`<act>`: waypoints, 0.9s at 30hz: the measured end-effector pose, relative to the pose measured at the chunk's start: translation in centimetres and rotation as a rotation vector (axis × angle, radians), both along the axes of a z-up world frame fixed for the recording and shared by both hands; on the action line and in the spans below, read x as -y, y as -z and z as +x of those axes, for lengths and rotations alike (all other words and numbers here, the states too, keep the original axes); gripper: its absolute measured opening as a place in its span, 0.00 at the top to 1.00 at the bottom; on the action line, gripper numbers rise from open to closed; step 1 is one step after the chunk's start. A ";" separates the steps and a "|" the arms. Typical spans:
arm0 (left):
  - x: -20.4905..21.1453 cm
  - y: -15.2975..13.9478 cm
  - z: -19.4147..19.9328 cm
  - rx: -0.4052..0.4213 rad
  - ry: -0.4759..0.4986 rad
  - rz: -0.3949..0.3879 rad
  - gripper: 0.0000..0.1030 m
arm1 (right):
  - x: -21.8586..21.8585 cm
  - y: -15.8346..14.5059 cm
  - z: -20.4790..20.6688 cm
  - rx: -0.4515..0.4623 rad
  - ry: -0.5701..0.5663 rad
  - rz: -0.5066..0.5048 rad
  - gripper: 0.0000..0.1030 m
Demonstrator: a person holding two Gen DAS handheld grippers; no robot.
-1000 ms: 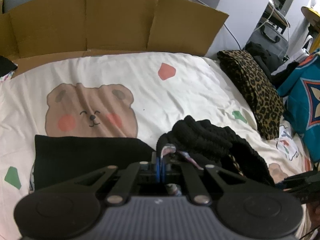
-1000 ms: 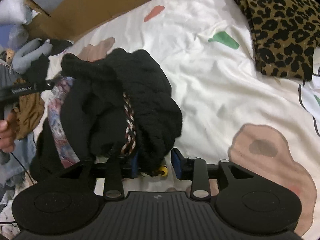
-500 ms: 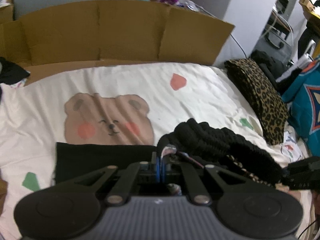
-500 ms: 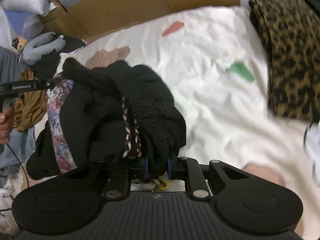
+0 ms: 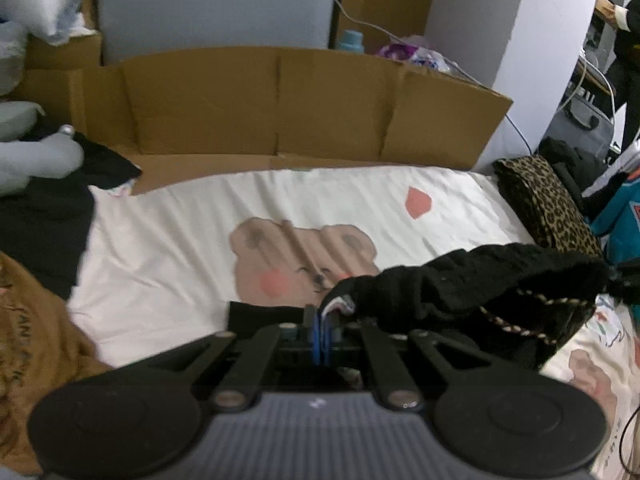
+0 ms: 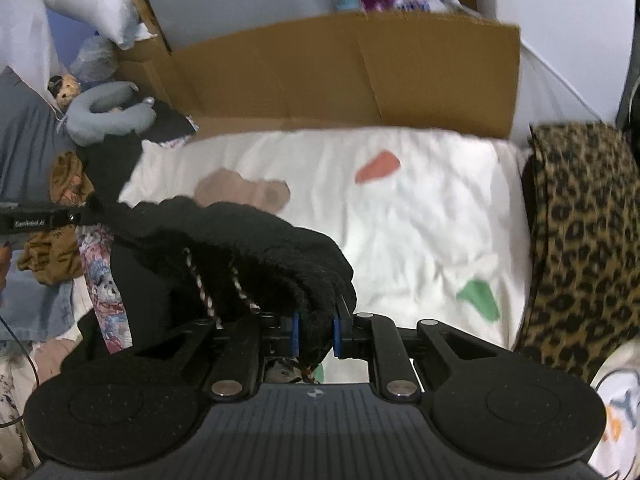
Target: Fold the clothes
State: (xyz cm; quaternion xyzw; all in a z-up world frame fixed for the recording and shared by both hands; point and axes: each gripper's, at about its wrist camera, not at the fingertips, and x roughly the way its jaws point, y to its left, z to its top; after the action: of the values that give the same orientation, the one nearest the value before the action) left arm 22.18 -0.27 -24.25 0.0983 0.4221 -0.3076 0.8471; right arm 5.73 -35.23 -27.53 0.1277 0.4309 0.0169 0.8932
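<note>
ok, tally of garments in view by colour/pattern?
Black knit, held by both tongs: 1, black knit garment
Leopard print: 1, folded leopard-print piece
Brown: 1, brown garment
Teal: 1, teal garment
Total: 4

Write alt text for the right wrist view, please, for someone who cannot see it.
The right hand-held gripper pinches a bunched black knit garment above a cream bedsheet printed with coloured shapes. A folded leopard-print cloth lies on the right, a cardboard box stands behind, and the left hand-held gripper holds the garment's far end.
</note>
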 end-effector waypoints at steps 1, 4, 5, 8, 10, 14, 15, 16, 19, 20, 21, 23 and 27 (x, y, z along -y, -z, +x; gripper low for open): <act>-0.5 -0.4 -0.1 0.003 -0.005 0.002 0.97 | -0.2 -0.6 0.2 0.007 -0.007 -0.004 0.87; -1.8 -1.6 -0.2 0.016 -0.026 0.010 0.97 | -0.8 -2.0 0.9 0.027 -0.028 -0.014 0.87; -2.3 -2.0 -0.3 0.023 -0.034 0.010 0.97 | -1.1 -2.4 1.1 0.033 -0.035 -0.015 0.87; -3.5 -3.5 -0.4 0.056 -0.056 0.014 0.97 | -1.9 -4.0 1.8 0.051 -0.066 -0.023 0.87; -4.2 -5.1 -0.7 0.084 -0.066 0.017 0.97 | -2.6 -5.3 2.3 0.066 -0.094 -0.030 0.87; -5.6 -8.3 -1.5 0.129 -0.082 0.013 0.97 | -3.7 -8.5 3.0 0.101 -0.158 -0.054 0.87; -5.9 -9.0 -1.6 0.135 -0.085 0.010 0.97 | -3.9 -9.6 3.2 0.111 -0.176 -0.059 0.87; -6.2 -9.7 -1.8 0.144 -0.086 0.008 0.97 | -4.1 -10.4 3.3 0.117 -0.190 -0.065 0.87; -7.0 -11.9 -2.5 0.163 -0.094 -0.010 0.97 | -4.7 -13.1 3.2 0.139 -0.228 -0.077 0.87; -7.2 -12.6 -2.8 0.167 -0.098 -0.019 0.97 | -4.9 -14.0 3.1 0.146 -0.239 -0.080 0.87; -7.5 -13.4 -3.0 0.172 -0.101 -0.028 0.97 | -5.1 -14.9 2.9 0.152 -0.250 -0.084 0.87; -7.6 -14.9 -4.1 0.180 -0.103 -0.041 0.97 | -5.4 -16.6 2.2 0.160 -0.264 -0.093 0.87; -7.8 -17.6 -6.3 0.196 -0.091 -0.056 0.97 | -5.7 -19.9 0.2 0.172 -0.287 -0.100 0.87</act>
State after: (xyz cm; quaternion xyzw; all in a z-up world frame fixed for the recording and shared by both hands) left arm 15.90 7.50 -6.66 0.0849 0.3326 -0.2696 0.8997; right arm 5.96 -29.56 -7.58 0.0185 0.3668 0.1338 0.9204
